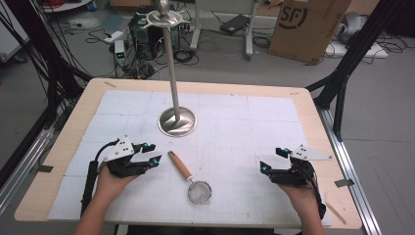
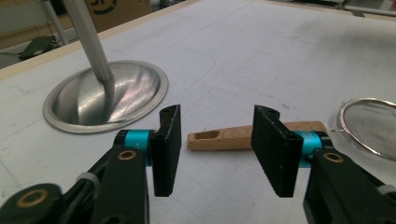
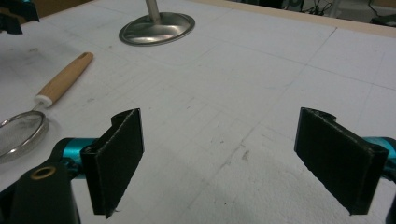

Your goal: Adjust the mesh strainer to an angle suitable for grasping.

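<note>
A small mesh strainer (image 1: 199,191) with a wooden handle (image 1: 180,165) lies on the white mat near the table's front. My left gripper (image 1: 152,153) rests just left of the handle's tip. In the left gripper view its jaws (image 2: 217,126) stand partly apart, with the handle (image 2: 233,137) lying crosswise just beyond them and touching neither pad; the mesh bowl (image 2: 371,126) is at the right. My right gripper (image 1: 272,159) sits at the front right, its jaws (image 3: 222,116) wide apart over bare mat with nothing between them. It sees the strainer handle (image 3: 65,77) far to its left.
A tall metal stand with a round base (image 1: 177,121) rises from the middle of the mat; its base (image 2: 107,95) lies close ahead of the left gripper. The wooden table edge (image 1: 73,122) frames the mat. A cardboard box (image 1: 306,27) and cables lie on the floor behind.
</note>
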`<state>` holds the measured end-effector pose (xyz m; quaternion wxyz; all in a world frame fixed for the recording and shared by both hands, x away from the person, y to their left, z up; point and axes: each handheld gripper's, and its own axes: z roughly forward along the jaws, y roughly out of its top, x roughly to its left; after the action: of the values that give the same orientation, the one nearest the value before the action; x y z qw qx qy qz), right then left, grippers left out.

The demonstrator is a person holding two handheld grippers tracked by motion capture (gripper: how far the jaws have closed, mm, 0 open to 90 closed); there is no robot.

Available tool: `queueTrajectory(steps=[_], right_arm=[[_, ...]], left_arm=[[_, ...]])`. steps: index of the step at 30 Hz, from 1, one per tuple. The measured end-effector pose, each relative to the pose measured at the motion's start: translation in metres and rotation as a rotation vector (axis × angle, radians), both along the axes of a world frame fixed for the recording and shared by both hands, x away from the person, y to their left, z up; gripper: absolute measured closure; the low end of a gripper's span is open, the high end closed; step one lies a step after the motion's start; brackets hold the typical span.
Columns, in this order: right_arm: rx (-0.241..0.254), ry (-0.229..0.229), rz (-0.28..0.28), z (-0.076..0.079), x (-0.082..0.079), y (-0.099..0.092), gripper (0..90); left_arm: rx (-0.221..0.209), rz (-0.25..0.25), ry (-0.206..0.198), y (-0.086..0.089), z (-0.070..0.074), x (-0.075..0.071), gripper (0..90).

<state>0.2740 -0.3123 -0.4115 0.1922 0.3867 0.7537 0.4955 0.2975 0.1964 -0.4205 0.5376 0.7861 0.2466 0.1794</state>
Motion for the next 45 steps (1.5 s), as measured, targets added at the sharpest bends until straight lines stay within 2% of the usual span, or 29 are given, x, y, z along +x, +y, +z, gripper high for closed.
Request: queueTrajectory(steps=[3, 9, 11, 14, 18, 21, 23, 27, 31, 36, 41, 45], right_arm=[[-0.001, 0.008, 0.003, -0.001, 0.0, 0.0, 14.6], [-0.001, 0.002, 0.011, 0.001, 0.0, 0.002, 14.6], [0.0, 0.0, 0.013, 0.002, 0.0, 0.003, 14.6], [0.001, -0.003, 0.012, 0.003, -0.001, 0.002, 14.6], [0.002, -0.001, 0.01, 0.003, -0.001, 0.002, 14.6], [0.001, 0.003, 0.013, 0.002, -0.001, 0.002, 14.6], [0.0, 0.003, 0.013, 0.002, -0.001, 0.002, 14.6], [0.003, 0.006, 0.013, 0.002, -0.001, 0.002, 14.6], [0.0, 0.011, 0.014, 0.001, 0.0, 0.003, 14.6], [-0.005, 0.018, 0.023, 0.001, -0.001, 0.004, 14.6], [-0.001, 0.008, 0.022, 0.003, -0.002, 0.003, 14.6], [-0.004, 0.016, 0.021, 0.001, -0.002, 0.003, 14.6]], left_arm=[[0.006, 0.007, -0.001, -0.007, -0.001, 0.0, 62.2], [0.054, -0.001, -0.019, -0.02, -0.001, 0.004, 72.6], [0.088, 0.033, -0.013, -0.023, 0.0, 0.007, 75.6], [0.09, 0.053, -0.001, -0.027, 0.0, 0.011, 80.6], [0.147, 0.032, 0.006, -0.036, 0.003, 0.017, 85.4], [0.158, 0.021, 0.007, -0.044, 0.006, 0.022, 88.3], [0.164, 0.016, 0.011, -0.048, 0.007, 0.024, 89.0], [0.19, -0.026, -0.002, -0.065, 0.011, 0.029, 89.6], [0.234, -0.06, 0.01, -0.079, 0.007, 0.034, 89.6], [0.258, -0.043, 0.043, -0.085, -0.003, 0.041, 89.6], [0.291, -0.03, 0.069, -0.085, -0.01, 0.047, 89.6], [0.299, -0.015, 0.087, -0.083, -0.015, 0.049, 89.6]])
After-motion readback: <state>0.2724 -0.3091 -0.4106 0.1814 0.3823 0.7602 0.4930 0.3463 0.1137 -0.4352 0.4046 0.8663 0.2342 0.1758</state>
